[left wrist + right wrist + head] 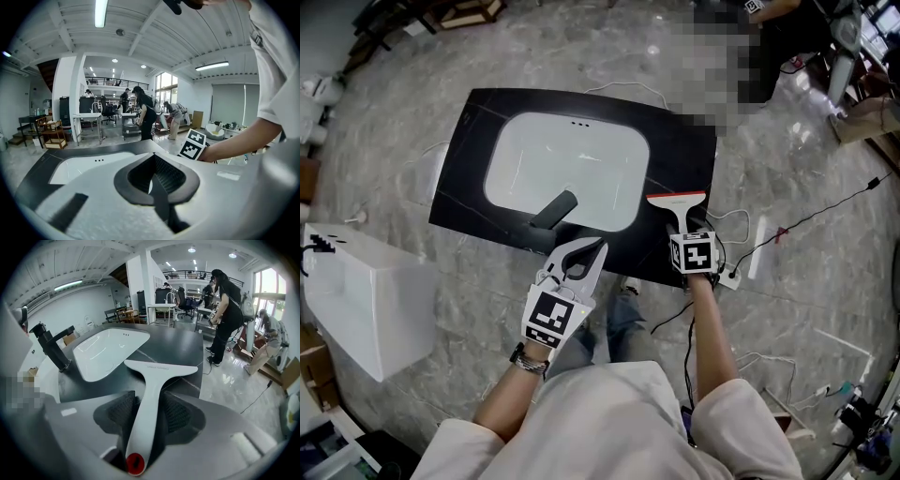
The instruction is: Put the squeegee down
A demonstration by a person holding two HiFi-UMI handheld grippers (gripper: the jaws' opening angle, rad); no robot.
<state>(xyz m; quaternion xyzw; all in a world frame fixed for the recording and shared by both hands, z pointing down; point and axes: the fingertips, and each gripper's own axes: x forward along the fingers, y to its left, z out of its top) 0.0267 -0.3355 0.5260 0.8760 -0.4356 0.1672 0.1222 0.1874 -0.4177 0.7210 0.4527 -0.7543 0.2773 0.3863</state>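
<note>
Right gripper view, A asking: is the right hand-held gripper (149, 411) actually gripping the squeegee (159, 369) or not?

B: Doesn't look like it. The jaws stand wide and the white handle sits between the pads, with a dark gap on at least one side. I'd call that loose, not clamped.

A: So where's the squeegee relative to the sink (567, 169)?

B: Flat on the black worktop (675, 141), just off the sink's right-hand edge on the person's side. Its long axis runs straight out from the hand-held gripper: red-capped handle end tucked deep between the jaws, blade farthest away and lying crosswise.

A: And the other hand?

B: The left hand-held gripper (581, 258) is pinched together with nothing in it, hovering at the sink's near edge by the faucet (553, 211). The right one is obviously nearer. My guess is it should back straight out along the handle line so it doesn't drag the squeegee.
</note>
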